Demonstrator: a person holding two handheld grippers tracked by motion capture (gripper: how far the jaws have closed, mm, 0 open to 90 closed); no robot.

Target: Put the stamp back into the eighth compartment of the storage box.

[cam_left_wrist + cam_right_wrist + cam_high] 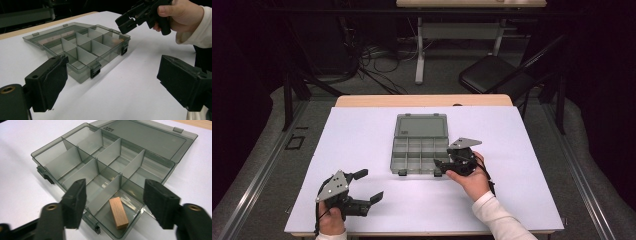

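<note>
Lying across the middle of the table, which is wearing a pale sheet, an open grey organizer box is resting with its lid folded flat behind it. Inside, thin dividers are splitting the tray into several compartments. The right hand-held gripper is hovering over the box's near right corner with its jaws spread wide and nothing between them, while the left hand-held gripper is waiting well apart on the near left of the table, likewise spread and empty. A small wooden block is lying flat in that corner compartment, slightly slanted, its far end close to the divider.

Judging by this, the step in hand is either taking the block out or having just let it go there. For a clean pick, the person should be turning the right hand-held gripper so the jaws are straddling the block's narrow sides, lowering straight down clear of the divider and outer wall, then closing gently and lifting vertically so the light box is not dragging along.
</note>
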